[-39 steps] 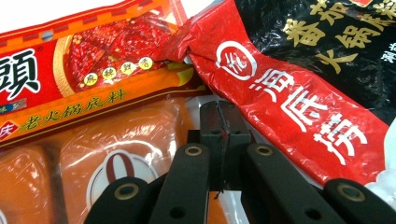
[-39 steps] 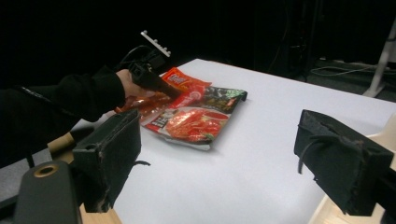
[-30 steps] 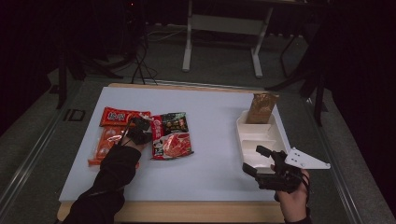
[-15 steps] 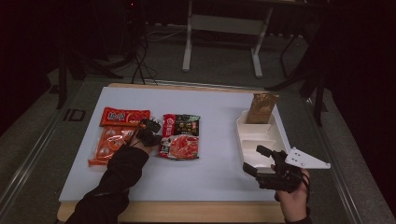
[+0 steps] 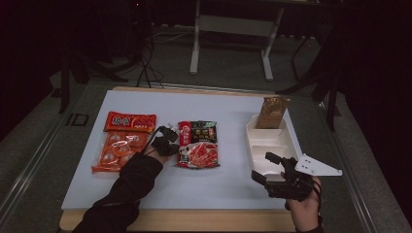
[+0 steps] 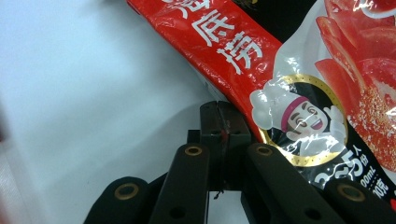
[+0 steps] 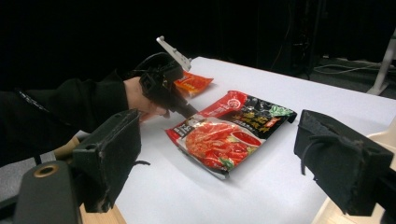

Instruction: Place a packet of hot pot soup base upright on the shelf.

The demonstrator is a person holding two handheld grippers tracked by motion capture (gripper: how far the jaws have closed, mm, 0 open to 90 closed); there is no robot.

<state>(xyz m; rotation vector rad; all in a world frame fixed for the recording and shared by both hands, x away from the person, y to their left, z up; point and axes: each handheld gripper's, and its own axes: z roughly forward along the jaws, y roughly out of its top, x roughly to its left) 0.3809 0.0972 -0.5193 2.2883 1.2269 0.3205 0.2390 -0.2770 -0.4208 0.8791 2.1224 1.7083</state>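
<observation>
Jaws of the left gripper (image 6: 219, 121) are pressed tight together, and their tips sit at the left edge of the red and black soup packet (image 5: 197, 144); I cannot tell if they pinch it. This packet lies flat near the middle of the tabletop (image 5: 194, 187). Two orange packets (image 5: 121, 141) lie toward the left edge. The right gripper (image 5: 266, 167) hangs near the right front corner with its jaws wide and nothing in them, just beside the white tray (image 5: 257, 141).
</observation>
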